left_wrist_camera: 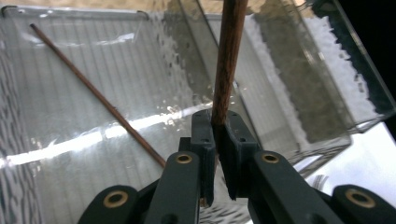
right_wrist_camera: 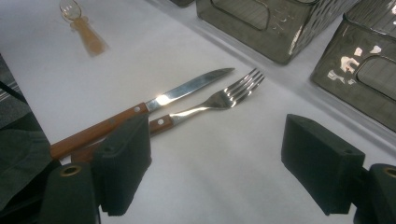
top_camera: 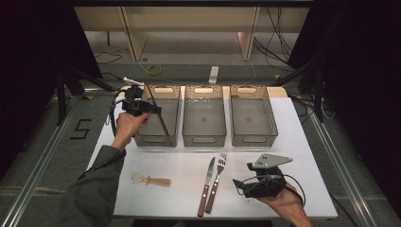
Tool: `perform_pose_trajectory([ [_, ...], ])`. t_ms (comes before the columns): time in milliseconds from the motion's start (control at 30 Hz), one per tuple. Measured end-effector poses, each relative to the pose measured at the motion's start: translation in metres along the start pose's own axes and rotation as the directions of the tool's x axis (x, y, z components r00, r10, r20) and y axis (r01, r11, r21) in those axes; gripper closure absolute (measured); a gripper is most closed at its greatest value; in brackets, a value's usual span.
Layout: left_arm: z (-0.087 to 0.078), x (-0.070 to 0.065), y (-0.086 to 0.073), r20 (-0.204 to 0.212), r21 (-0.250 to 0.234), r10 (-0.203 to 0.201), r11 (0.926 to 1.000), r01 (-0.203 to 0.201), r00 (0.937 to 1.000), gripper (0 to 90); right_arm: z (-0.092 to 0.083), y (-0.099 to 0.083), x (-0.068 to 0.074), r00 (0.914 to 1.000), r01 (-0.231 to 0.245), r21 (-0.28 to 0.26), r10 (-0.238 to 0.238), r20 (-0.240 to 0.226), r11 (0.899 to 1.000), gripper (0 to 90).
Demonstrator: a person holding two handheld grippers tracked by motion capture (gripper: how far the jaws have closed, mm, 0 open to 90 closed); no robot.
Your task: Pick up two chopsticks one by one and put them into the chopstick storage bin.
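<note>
Left claw [top_camera: 142,108], at upper left of the high view, is clamped on a wooden chopstick [left_wrist_camera: 227,60] held over the leftmost bin [top_camera: 142,140]; a second chopstick [left_wrist_camera: 95,95] already lies slanted on that bin's floor. Right claw [right_wrist_camera: 215,163] rests with jaws apart at lower right of the bench [top_camera: 293,142], near the knife [top_camera: 206,189] and fork [top_camera: 216,182]. To finish well, the stick should probably be lowered until it lies along the bin's length before the jaws part, lest it tip over the rim
</note>
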State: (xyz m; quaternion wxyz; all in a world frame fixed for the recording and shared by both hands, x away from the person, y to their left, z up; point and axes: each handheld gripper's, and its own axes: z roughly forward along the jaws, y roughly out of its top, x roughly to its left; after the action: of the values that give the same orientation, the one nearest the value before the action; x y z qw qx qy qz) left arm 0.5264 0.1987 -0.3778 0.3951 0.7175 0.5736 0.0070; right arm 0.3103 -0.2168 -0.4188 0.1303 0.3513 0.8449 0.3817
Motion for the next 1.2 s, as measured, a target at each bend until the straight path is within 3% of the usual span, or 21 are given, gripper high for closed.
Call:
perform_pose_trajectory([
  [67, 0.001, 0.001, 0.000, 0.003, -0.001, -0.009, 1.0000, 0.009, 1.0000, 83.2, 0.000, 0.000, 0.000, 1.0000, 0.003, 0.000, -0.003, 0.002, 1.000, 24.7],
  [133, 0.002, 0.000, 0.000, -0.022, -0.008, -0.007, 0.9999, 0.007, 0.9997, 79.8, 0.000, 0.000, 0.000, 1.0000, 0.002, 0.000, -0.002, 0.001, 1.000, 24.7],
  [200, 0.002, -0.001, -0.001, -0.052, -0.015, -0.013, 0.9998, 0.012, 0.9985, 64.5, 0.000, 0.000, -0.001, 1.0000, 0.000, 0.001, 0.000, 0.000, 1.000, 24.8],
  [267, 0.001, -0.003, -0.001, -0.122, -0.046, -0.005, 0.9990, -0.001, 0.9926, 47.4, 0.000, 0.000, -0.001, 1.0000, -0.002, 0.002, 0.002, 0.001, 1.000, 24.8],
  [433, -0.001, -0.007, -0.002, -0.201, -0.048, 0.025, 0.9982, -0.035, 0.9793, 24.7, 0.000, 0.001, 0.000, 1.0000, -0.001, 0.003, 0.001, -0.003, 1.000, 24.9],
  [533, -0.003, -0.010, -0.002, -0.197, -0.055, 0.040, 0.9971, -0.052, 0.9797, 20.1, 0.001, 0.000, 0.001, 1.0000, 0.003, 0.005, -0.003, -0.005, 1.000, 24.9],
  [833, -0.020, -0.022, -0.005, -0.155, -0.086, 0.110, 0.9886, -0.124, 0.9819, 20.1, -0.001, 0.001, 0.000, 1.0000, 0.001, 0.001, -0.001, -0.001, 1.000, 25.0],
  [1000, -0.034, -0.029, -0.016, -0.122, -0.079, 0.183, 0.9779, -0.194, 0.9755, 20.1, -0.002, 0.001, 0.000, 0.9999, 0.009, -0.002, -0.009, -0.005, 1.000, 25.0],
  [1133, -0.042, -0.031, -0.034, -0.043, -0.073, 0.241, 0.9670, -0.244, 0.9695, 20.5, -0.002, 0.001, 0.000, 1.0000, 0.009, -0.008, -0.009, -0.003, 1.000, 24.9],
  [1200, -0.044, -0.029, -0.044, -0.029, -0.067, 0.272, 0.9597, -0.273, 0.9620, 20.2, -0.002, 0.001, 0.000, 1.0000, 0.009, -0.015, -0.009, 0.004, 1.000, 24.8],
])
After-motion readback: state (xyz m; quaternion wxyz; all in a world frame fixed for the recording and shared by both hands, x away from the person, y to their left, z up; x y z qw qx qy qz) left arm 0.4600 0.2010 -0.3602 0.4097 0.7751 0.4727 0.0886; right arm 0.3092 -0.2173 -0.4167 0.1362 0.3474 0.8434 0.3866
